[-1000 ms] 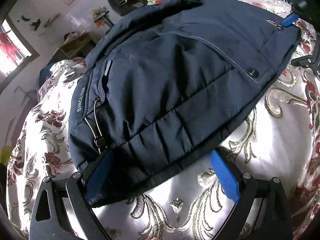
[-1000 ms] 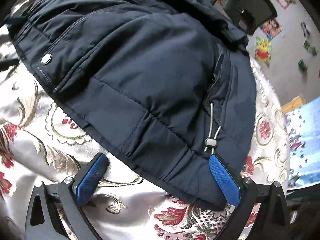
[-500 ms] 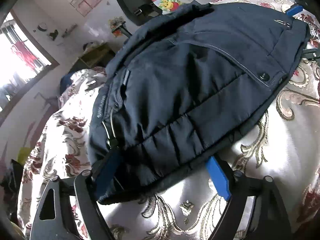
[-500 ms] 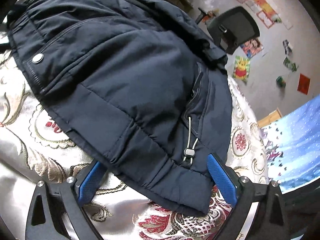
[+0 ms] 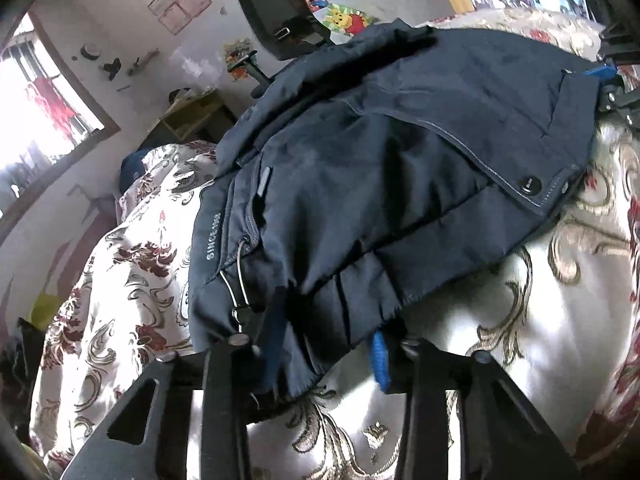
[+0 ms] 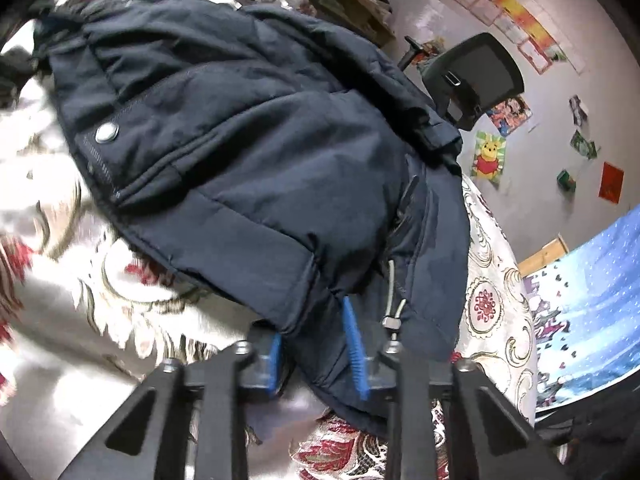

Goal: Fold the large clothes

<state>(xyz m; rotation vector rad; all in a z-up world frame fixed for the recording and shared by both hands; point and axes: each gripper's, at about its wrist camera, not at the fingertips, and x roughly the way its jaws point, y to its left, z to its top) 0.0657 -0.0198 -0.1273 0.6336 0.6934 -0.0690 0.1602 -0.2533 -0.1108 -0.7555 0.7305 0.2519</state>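
Note:
A dark navy padded jacket (image 5: 400, 184) lies spread on a bed with a floral cover (image 5: 540, 320). In the left wrist view my left gripper (image 5: 326, 354) is at the jacket's near hem, beside a drawcord and toggle (image 5: 238, 292). Its jaws are closing, and the blue pads pinch a bunched fold of hem. In the right wrist view my right gripper (image 6: 316, 356) is closing on the other hem corner of the jacket (image 6: 260, 152). Fabric is squeezed between its pads, next to a cord toggle (image 6: 394, 320). A blue pad of the right gripper (image 5: 602, 72) shows at the jacket's far edge.
The floral bed cover (image 6: 100, 300) stretches around the jacket on all sides. A black office chair (image 5: 280, 16) stands past the bed's far edge, near a wall with posters. A window (image 5: 36, 112) is at the left. A blue patterned cloth (image 6: 592, 300) hangs at the right.
Both grippers went from wide open around the hem to nearly closed, gathering jacket fabric between their pads. Both cameras tilted upward a little, so more of the room shows.

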